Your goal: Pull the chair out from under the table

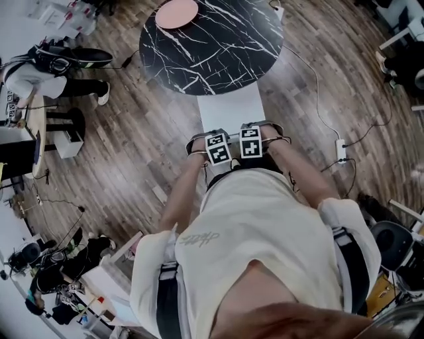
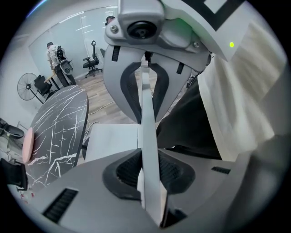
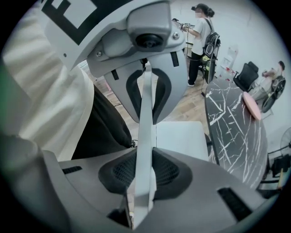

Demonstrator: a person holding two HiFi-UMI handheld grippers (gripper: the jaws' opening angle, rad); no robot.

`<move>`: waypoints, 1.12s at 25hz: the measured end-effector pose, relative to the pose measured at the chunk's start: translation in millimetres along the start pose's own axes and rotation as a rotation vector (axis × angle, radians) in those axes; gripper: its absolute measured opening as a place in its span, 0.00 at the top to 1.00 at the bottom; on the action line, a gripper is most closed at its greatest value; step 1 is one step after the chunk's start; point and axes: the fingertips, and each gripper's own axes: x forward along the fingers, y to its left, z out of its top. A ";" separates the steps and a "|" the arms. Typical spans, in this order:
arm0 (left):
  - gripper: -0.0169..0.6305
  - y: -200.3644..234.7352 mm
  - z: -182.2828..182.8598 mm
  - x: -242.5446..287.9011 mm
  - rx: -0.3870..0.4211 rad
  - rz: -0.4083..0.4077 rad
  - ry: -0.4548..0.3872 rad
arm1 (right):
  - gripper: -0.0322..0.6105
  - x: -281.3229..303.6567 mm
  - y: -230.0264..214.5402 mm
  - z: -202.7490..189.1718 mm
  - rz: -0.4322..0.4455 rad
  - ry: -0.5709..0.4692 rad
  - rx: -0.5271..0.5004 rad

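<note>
The left gripper (image 2: pixel 150 172) is clamped on the thin top edge of the backrest (image 2: pixel 148 123) of the white chair (image 1: pixel 232 109), with its ribbed pads pressed against both faces. Just beside it, to the right, the right gripper (image 3: pixel 144 173) grips the same edge in the same way. The chair's seat juts out from the near edge of the round black marble table (image 1: pixel 218 56), its far end under the tabletop. A pink plate (image 1: pixel 176 13) lies at the table's far edge.
</note>
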 end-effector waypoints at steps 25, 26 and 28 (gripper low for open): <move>0.83 -119.4 3.8 4.9 0.011 -0.058 -0.022 | 0.81 3.6 118.3 -2.9 0.023 0.005 0.018; 0.83 -124.0 4.3 4.8 0.003 -0.060 -0.025 | 0.81 3.5 122.7 -3.1 0.022 0.005 0.016; 0.83 -134.5 5.2 5.2 -0.013 -0.060 -0.022 | 0.81 3.3 132.9 -3.4 0.029 -0.004 0.015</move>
